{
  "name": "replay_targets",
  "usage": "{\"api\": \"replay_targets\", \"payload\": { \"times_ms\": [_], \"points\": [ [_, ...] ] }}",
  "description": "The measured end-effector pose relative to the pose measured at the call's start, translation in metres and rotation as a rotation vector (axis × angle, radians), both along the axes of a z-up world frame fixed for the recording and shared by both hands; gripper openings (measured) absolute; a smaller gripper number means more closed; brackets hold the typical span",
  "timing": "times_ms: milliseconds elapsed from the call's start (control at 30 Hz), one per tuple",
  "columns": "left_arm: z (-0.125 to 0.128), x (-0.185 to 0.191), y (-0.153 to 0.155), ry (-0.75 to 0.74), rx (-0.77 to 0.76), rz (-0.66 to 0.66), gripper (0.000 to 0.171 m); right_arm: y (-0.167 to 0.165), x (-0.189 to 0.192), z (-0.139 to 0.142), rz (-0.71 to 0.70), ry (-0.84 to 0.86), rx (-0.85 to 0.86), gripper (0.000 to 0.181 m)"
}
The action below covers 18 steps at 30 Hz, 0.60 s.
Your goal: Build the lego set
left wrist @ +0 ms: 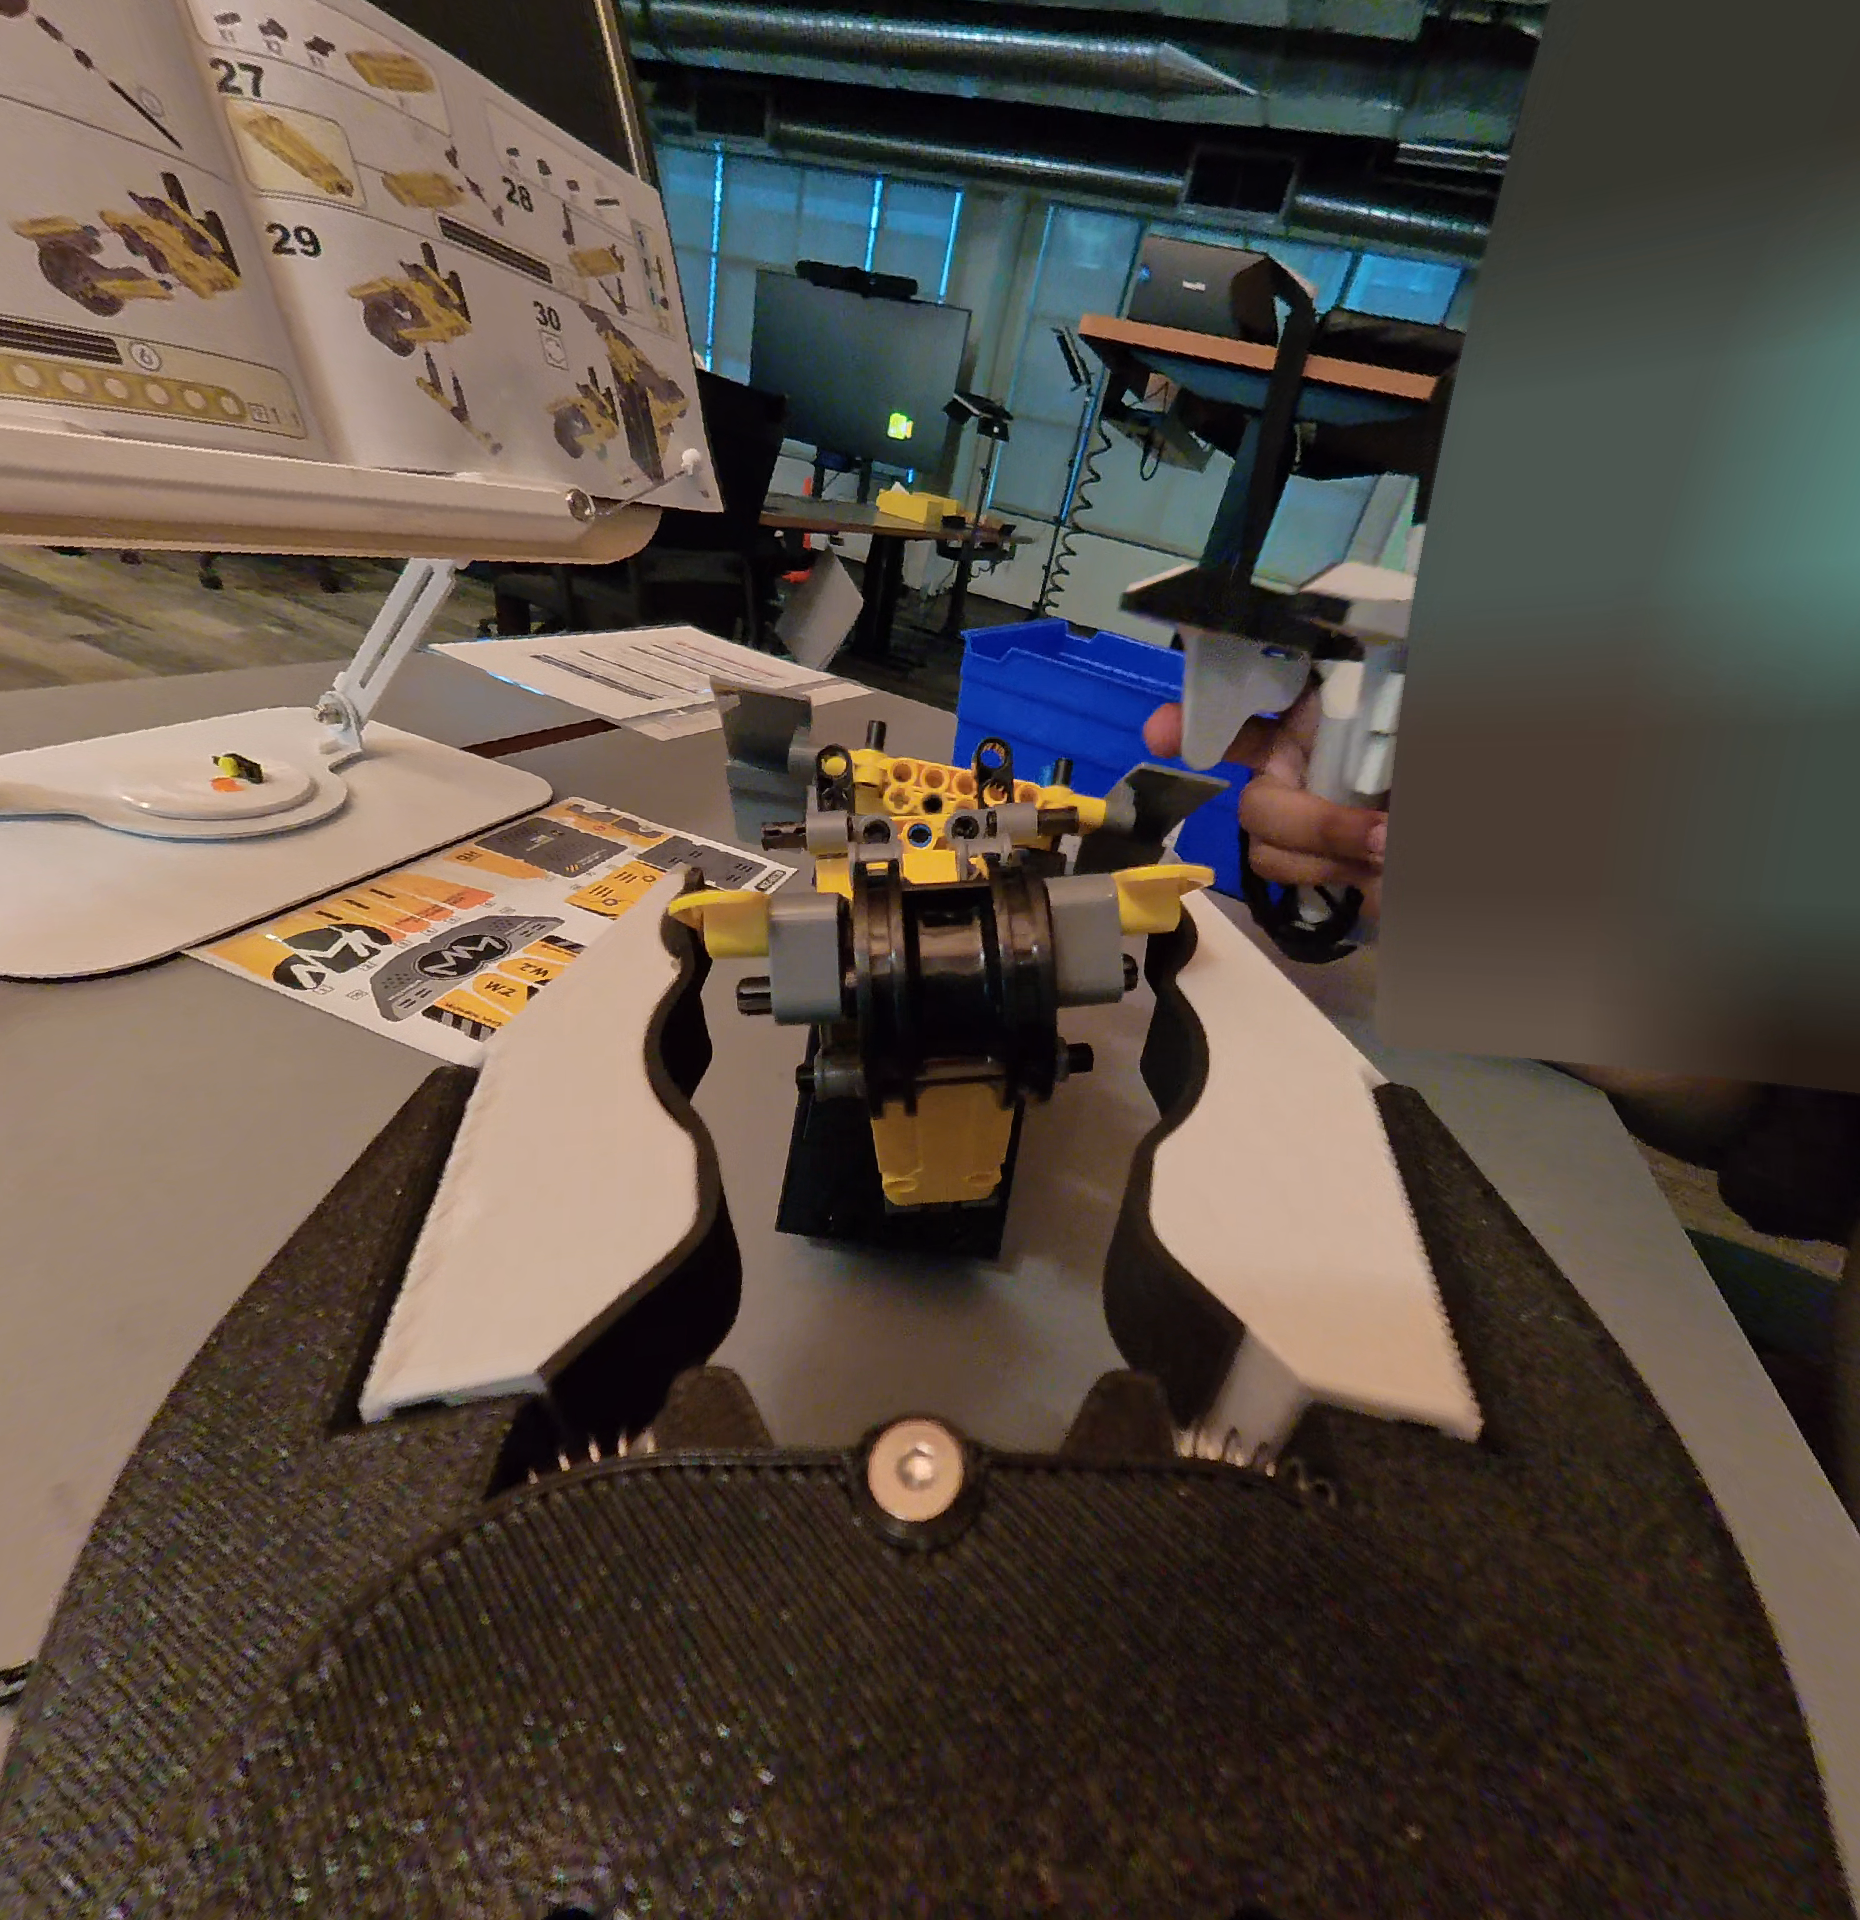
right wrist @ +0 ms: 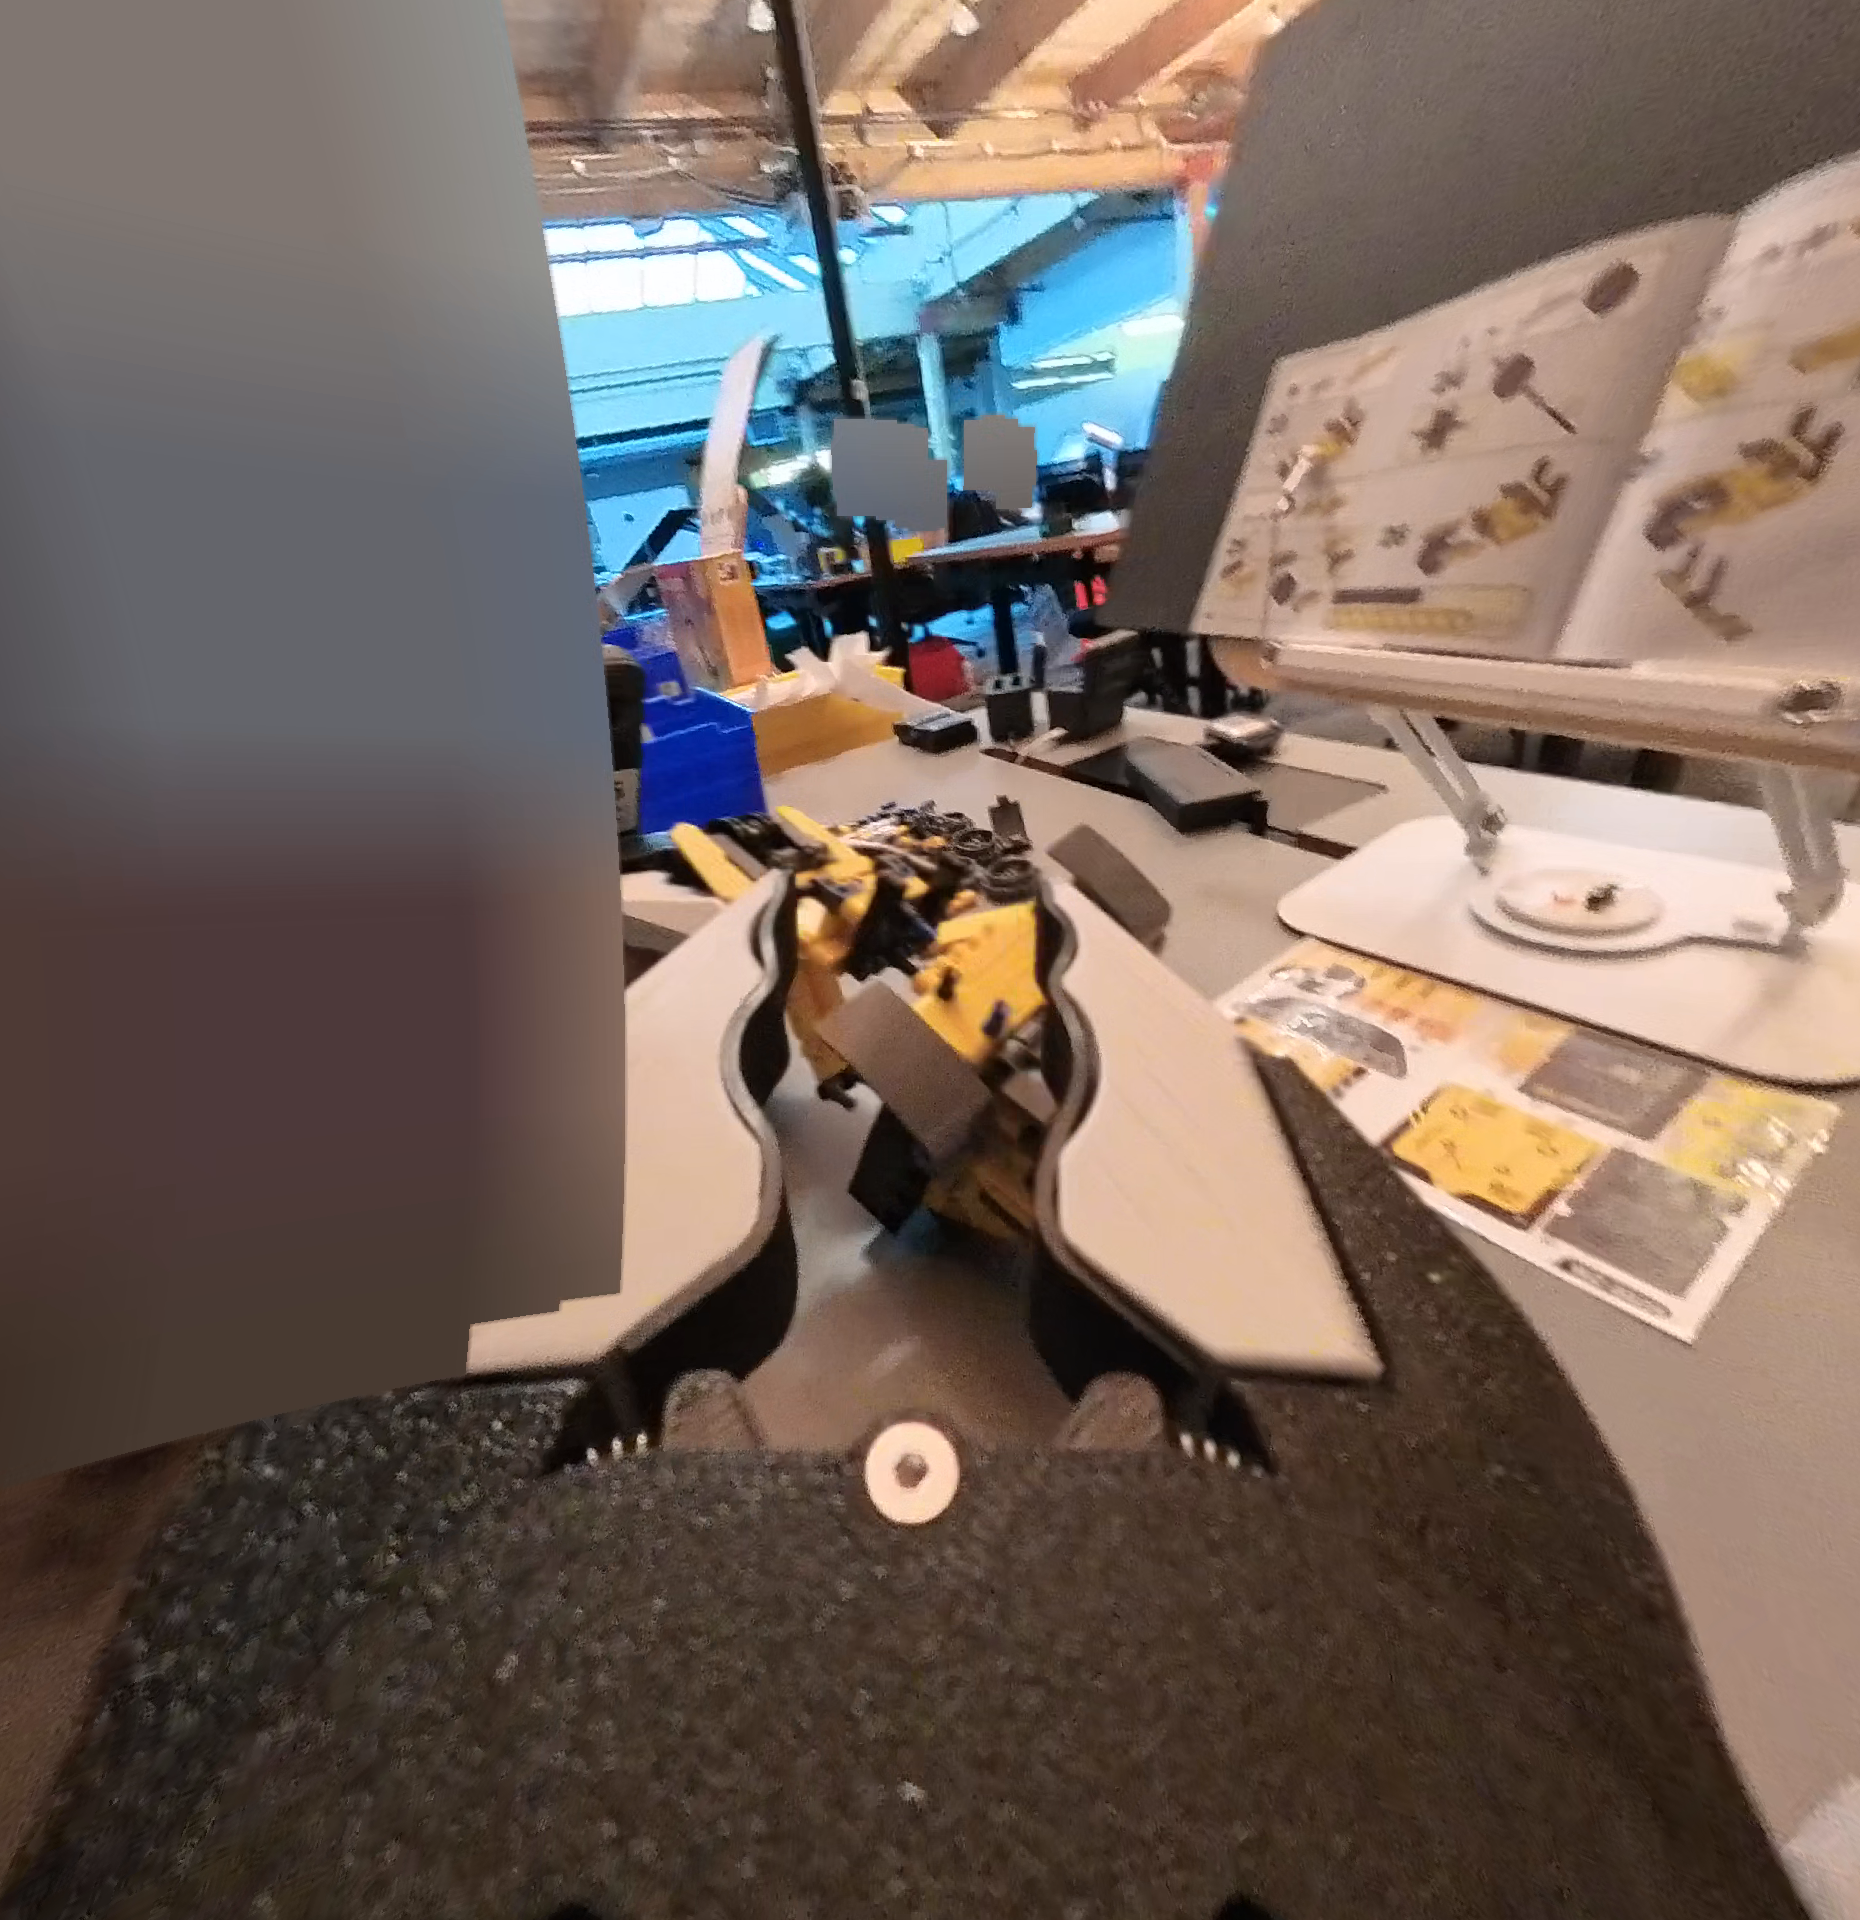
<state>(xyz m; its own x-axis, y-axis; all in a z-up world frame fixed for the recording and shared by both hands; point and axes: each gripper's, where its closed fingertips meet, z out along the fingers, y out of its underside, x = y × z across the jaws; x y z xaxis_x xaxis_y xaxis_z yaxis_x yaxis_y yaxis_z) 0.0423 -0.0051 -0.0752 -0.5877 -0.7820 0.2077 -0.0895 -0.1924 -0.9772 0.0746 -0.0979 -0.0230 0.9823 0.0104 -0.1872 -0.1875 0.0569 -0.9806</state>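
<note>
A yellow, black and grey brick vehicle model lies on the grey table. My left gripper is low over the table and open, with one white finger on each side of the model's black wheel hub. My right gripper has its jaws apart and holds nothing. In its blurred view the model shows through the gap, farther off. In the left wrist view a hand holds that right gripper up, to the right of the model and apart from it.
An open instruction booklet sits on a white stand beside the model. A sticker sheet lies flat in front of the stand. A blue bin stands behind the model. Loose brick parts lie on the table. The table edge runs along the right.
</note>
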Motion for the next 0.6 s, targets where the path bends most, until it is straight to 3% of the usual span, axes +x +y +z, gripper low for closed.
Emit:
{"api": "replay_targets", "payload": {
  "times_ms": [33,200,500,600],
  "points": [
    [0.0,0.0,0.0,-0.001,-0.002,0.0,0.08,0.0,0.008,-0.004,-0.034,0.014,-0.019,0.044],
    [0.0,-0.001,0.002,0.008,-0.012,0.009,0.08,0.004,0.035,-0.035,-0.151,0.041,-0.168,0.054],
    [-0.005,-0.007,0.0,0.024,0.038,0.015,0.081,0.007,0.04,-0.044,-0.177,0.042,-0.194,0.059],
    [-0.01,-0.005,0.006,0.062,0.092,0.073,0.081,0.004,0.05,-0.05,-0.222,0.05,-0.236,0.064]
  ]
}}
